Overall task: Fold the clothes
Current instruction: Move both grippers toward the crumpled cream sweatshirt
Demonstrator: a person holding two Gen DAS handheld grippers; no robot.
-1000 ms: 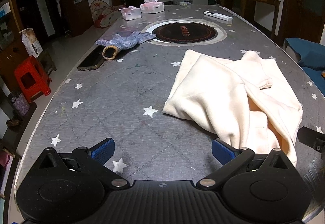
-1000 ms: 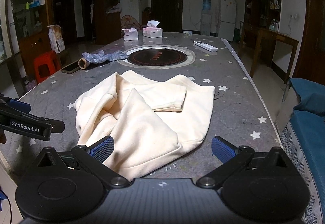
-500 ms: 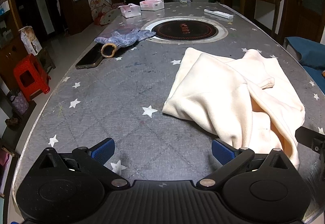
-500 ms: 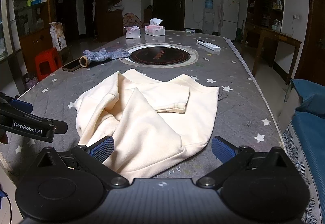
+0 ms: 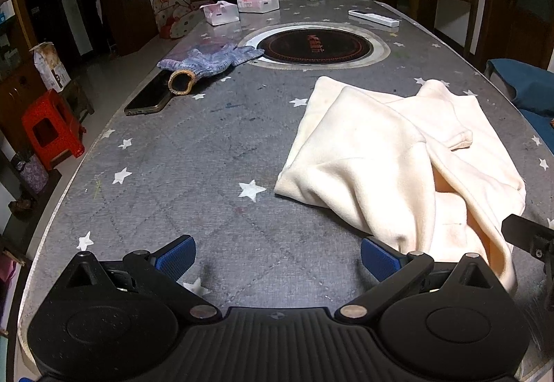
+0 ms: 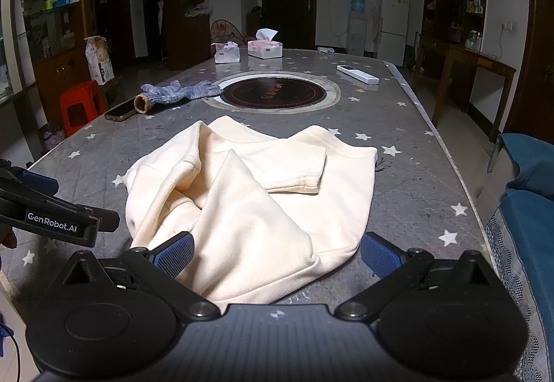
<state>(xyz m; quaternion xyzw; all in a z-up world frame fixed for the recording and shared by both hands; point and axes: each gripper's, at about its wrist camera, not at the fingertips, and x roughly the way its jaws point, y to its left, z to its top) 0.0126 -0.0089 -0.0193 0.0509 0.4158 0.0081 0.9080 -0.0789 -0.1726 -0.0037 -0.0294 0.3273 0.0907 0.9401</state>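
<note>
Nearest us, our right gripper [image 6: 275, 252] hangs with its jaws spread wide over the near hem of the cream garment [image 6: 256, 202], gripping nothing. Our left gripper [image 5: 277, 255] sits just left of the garment, jaws likewise spread and empty, above bare star-printed table [image 5: 194, 153]. The garment lies rumpled, one short sleeve folded across its middle. Beyond the garment sits a round black cooktop [image 6: 273, 94]; left of that, a knitted glove [image 5: 207, 62] and a phone [image 5: 147, 98]. Farthest off stand two tissue boxes [image 6: 265, 48].
</note>
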